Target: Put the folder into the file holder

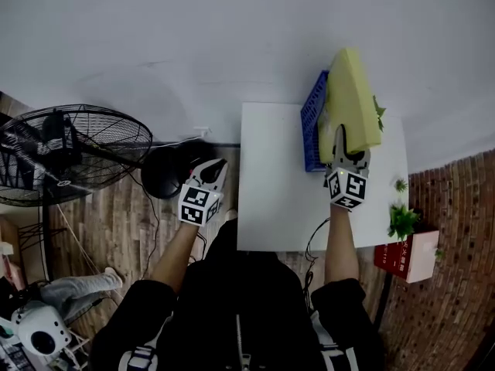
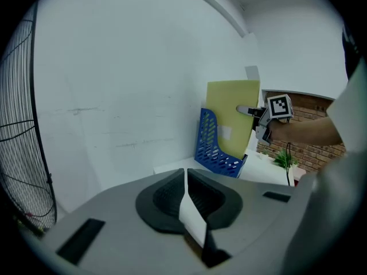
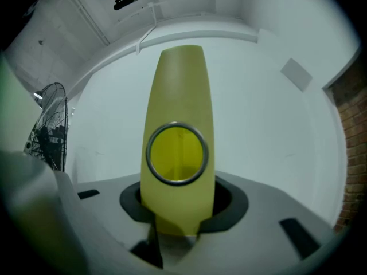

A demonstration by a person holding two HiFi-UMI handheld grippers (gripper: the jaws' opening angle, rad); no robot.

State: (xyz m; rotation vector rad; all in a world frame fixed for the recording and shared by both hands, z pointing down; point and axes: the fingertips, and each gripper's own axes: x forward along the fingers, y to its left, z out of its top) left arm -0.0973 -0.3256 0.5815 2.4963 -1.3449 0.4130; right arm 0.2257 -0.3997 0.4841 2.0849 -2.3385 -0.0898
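Dark-clothed shoulders and torso of the person (image 1: 240, 308) are filling the bottom of the head view, with both forearms reaching forward. Behind everything, a pale wall (image 1: 193, 37) is spanning the top, and a black wire-caged fan (image 1: 73, 149) is standing on the wooden floor (image 1: 108, 238) at the left. Ahead of the person, a white surface (image 1: 274, 184) is carrying a blue file holder (image 1: 312, 126) at its far right.

A yellow-green folder (image 1: 352, 99) is standing upright at that file holder. In the left gripper view its lower part is sitting behind the blue wall, apparently inside; whether it is touching the bottom cannot be told. The right gripper (image 3: 178, 208) is pinching the folder by its spine, just below the metal-rimmed round hole, its jaws pressing on both sides. The left gripper (image 1: 210, 170) is hovering off the surface's left edge, well apart from the folder, its jaws pressed together with nothing between them. A small green plant (image 1: 402, 221) is sitting by the surface's right edge.
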